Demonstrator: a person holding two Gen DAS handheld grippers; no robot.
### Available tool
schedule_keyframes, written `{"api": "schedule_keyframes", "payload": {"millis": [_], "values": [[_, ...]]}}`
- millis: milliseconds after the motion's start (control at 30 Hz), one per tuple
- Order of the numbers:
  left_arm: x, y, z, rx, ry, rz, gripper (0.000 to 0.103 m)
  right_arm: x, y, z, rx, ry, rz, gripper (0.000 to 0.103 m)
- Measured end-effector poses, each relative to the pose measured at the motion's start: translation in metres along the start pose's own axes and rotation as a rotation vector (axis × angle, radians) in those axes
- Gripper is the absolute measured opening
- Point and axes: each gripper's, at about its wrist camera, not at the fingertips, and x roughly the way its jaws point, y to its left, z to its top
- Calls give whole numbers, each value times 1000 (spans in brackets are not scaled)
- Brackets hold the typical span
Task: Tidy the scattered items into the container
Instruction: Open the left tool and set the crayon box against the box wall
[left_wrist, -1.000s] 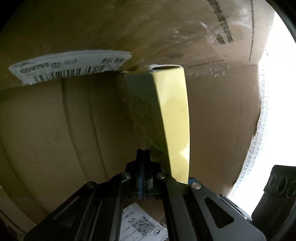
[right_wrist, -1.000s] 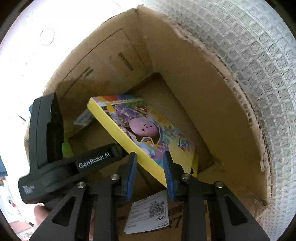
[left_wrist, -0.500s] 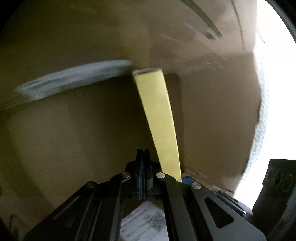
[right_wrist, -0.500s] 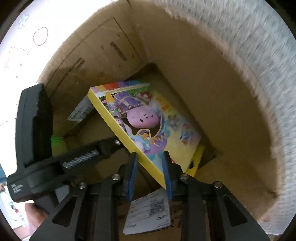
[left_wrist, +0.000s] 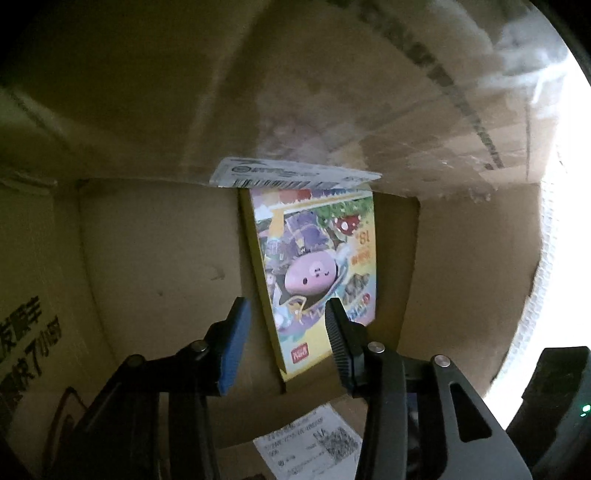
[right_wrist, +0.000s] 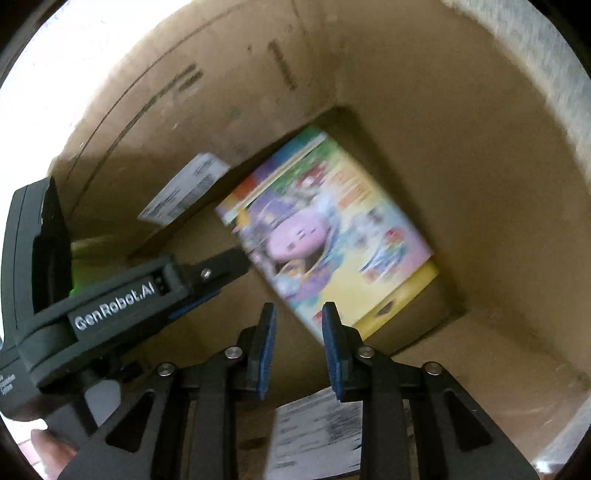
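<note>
Left gripper (left_wrist: 286, 328): jaws are held apart, with nothing gripped between them.
Right gripper (right_wrist: 295, 332): jaws are parted and empty.
Picture book (left_wrist: 317, 273): seen just beyond both pairs of jaws, inside the cardboard box (right_wrist: 424, 122), cover up; the picture is blurred in the right wrist view.
Shipping label (left_wrist: 291, 173): stuck on the box wall, ahead of the left jaws, above the book's far end.
Second label (left_wrist: 310, 446): seen below the jaws, on the near cardboard.

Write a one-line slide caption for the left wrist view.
Open left gripper above the colourful box lying flat on the cardboard box floor.
</note>
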Motion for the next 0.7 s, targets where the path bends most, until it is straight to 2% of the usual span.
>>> {"api": "schedule_keyframes", "payload": {"millis": [100, 133, 167, 233, 300, 367, 433, 567, 700], "values": [[5, 2, -1, -19, -10, 23, 46, -5, -15, 14, 4, -20, -30, 23], [7, 3, -1, -29, -11, 18, 46, -9, -31, 16, 4, -17, -38, 23], [9, 4, -1, -41, -6, 13, 46, 1, -33, 14, 3, -11, -47, 23], [16, 5, -1, -59, 14, 10, 46, 25, -40, 32, -30, 11, -89, 23], [21, 5, -2, -62, 19, 43, 46, 34, -40, 36, -43, 50, -121, 23], [24, 5, -3, -61, 2, 47, 45, 39, -38, 41, -67, 55, -141, 23], [26, 6, -4, -63, -18, 59, 44, 44, -36, 45, -98, 67, -211, 23], [23, 9, -11, -58, -64, 50, 44, 57, -45, 48, -74, 126, -170, 23], [24, 11, -17, -53, -105, 72, 43, 66, -50, 42, -51, 174, -169, 23]]}}
